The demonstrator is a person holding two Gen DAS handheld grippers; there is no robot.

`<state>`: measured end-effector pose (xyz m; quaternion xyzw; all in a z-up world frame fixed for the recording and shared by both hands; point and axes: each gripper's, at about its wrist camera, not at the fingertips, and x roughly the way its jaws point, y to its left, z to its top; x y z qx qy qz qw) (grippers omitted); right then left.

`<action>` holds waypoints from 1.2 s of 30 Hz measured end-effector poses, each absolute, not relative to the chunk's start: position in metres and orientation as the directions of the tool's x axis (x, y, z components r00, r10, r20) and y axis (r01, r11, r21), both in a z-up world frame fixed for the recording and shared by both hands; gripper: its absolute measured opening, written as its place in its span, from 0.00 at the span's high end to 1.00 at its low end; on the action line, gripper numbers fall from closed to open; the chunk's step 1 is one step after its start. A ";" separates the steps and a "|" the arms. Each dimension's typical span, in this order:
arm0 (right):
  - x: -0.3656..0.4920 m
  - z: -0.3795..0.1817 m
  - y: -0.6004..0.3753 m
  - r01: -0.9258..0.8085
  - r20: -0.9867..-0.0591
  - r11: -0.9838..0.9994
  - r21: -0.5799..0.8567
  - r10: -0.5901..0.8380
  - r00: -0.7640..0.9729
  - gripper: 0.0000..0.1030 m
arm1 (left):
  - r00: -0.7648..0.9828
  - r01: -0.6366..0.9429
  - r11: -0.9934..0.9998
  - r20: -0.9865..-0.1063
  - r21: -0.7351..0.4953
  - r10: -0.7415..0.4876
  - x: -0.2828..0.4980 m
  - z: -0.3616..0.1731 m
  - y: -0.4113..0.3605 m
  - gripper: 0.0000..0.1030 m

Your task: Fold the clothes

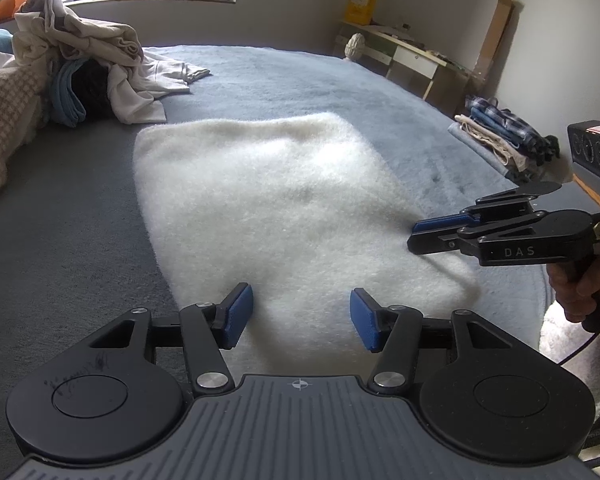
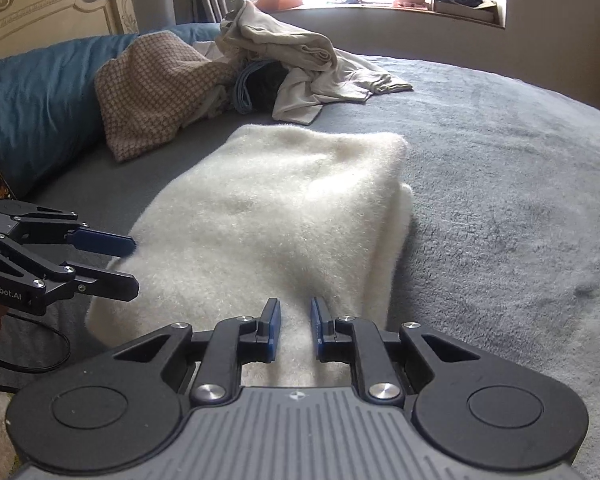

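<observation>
White fleece garment (image 1: 284,204) folded flat on grey bedspread (image 1: 300,80), left gripper (image 1: 302,314) above its near edge with jaws apart and empty, right gripper (image 2: 296,320) jaws narrowly parted, gripping nothing, unfolded clothes heap (image 1: 84,56) beyond, folded stack (image 1: 504,136) at bed's edge.

White fleece (image 1: 284,208) on a grey bed (image 1: 80,200)

At 11 o'clock: beige clothes (image 1: 96,48), tan checked throw (image 2: 156,88), teal pillow (image 2: 40,108).
</observation>
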<state>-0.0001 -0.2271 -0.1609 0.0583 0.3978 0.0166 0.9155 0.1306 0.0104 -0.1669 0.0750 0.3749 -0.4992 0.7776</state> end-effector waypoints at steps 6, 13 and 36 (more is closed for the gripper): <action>0.001 -0.163 -0.227 0.031 -0.723 0.992 0.122 0.068 0.688 0.84 | 0.259 0.817 0.521 -0.652 -0.245 -0.712 0.138 -0.156 0.017 0.47; 0.001 -0.164 -0.229 0.039 -0.721 0.989 0.140 0.075 0.689 0.83 | 0.272 0.814 0.525 -0.635 -0.249 -0.723 0.146 -0.152 0.010 0.47; 0.002 -0.166 -0.229 0.042 -0.722 0.988 0.151 0.081 0.687 0.83 | 0.268 0.817 0.528 -0.658 -0.233 -0.704 0.140 -0.163 -0.005 0.47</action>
